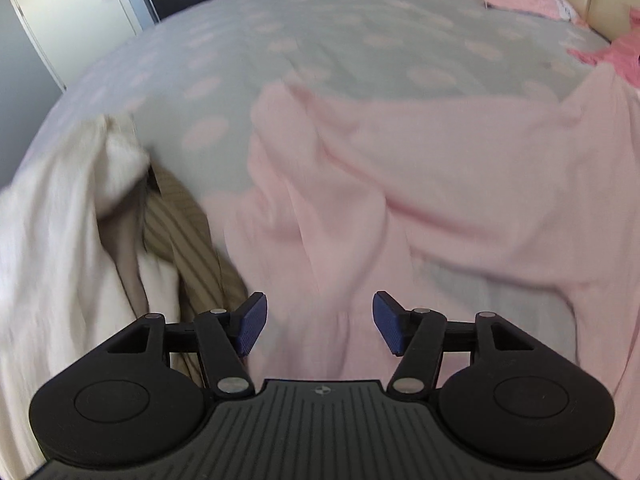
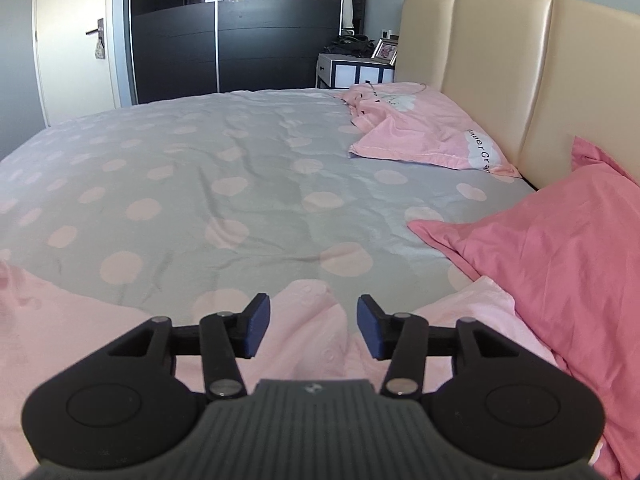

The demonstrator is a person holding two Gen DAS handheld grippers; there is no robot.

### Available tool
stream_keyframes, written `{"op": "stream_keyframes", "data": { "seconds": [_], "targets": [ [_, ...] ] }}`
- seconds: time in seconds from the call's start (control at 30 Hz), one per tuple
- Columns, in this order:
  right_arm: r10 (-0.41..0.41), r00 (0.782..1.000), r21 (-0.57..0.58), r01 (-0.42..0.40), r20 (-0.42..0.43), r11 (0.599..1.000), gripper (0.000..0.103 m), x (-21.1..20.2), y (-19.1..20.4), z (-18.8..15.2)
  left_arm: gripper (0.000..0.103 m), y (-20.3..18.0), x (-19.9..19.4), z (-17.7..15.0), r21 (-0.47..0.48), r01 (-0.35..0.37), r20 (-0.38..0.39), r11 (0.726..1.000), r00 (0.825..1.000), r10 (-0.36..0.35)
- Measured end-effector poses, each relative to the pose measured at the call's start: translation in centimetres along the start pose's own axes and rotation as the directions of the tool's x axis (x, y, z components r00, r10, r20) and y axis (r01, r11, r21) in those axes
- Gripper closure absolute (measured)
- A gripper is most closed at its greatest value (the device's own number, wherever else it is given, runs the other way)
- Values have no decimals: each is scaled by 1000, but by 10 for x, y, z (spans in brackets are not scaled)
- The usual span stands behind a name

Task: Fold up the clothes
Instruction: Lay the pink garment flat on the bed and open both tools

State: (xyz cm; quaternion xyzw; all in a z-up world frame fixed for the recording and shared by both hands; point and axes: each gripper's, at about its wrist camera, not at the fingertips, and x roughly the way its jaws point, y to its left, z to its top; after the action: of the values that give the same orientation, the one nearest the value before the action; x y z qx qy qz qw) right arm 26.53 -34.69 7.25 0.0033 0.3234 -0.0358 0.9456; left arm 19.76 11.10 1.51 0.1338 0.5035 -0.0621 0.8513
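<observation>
Hovering over the pale pink garment (image 1: 400, 200), the left gripper (image 1: 319, 322) has its blue pads spread wide with nothing between them; whether the pads touch the cloth below cannot be told, since this view is smeared by motion blur. The garment lies crumpled on the bed sheet (image 1: 320, 40), a grey sheet with pink dots, and runs off the right and lower edges of the left wrist view. Just left of the garment sits a heap of cream cloth (image 1: 60, 240) with a tan striped piece (image 1: 188, 248) tucked against it; both are cut off by the gripper body and the picture edge.

In the right wrist view the right gripper (image 2: 313, 326) also stands wide, empty, above a raised fold of the same pale pink garment (image 2: 308, 320), which spreads across the near edge of the bed sheet (image 2: 240, 160). Contact there is likewise unclear.

Beyond the garment the sheet lies bare and mostly flat up to its far edge. Right of the garment, overlapping its corner, rests a darker pink pillow (image 2: 560, 248); farther off lies a lighter pink pillow (image 2: 420, 136) against the cream headboard (image 2: 500, 60). Past the far side of the bed stand a dark wardrobe (image 2: 240, 40), a white door (image 2: 72, 40) and a small bedside cabinet (image 2: 352, 70) whose top clutter is too small to make out.
</observation>
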Motion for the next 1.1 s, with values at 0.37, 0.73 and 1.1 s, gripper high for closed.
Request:
{"op": "stream_keyframes", "data": {
  "seconds": [0.37,0.73,1.1],
  "targets": [
    [21,1000,81,-21,-1,997,43,-65,-30,-17,103,56,-54,12,-138,5,73,990,997,5],
    [-19,999,87,23,-49,996,42,-44,-46,-18,103,154,-111,87,-163,-297,120,941,941,318],
    [-38,991,40,43,-129,998,42,-1,-43,-22,103,201,-53,162,-64,-539,152,840,827,542]
  ]
}}
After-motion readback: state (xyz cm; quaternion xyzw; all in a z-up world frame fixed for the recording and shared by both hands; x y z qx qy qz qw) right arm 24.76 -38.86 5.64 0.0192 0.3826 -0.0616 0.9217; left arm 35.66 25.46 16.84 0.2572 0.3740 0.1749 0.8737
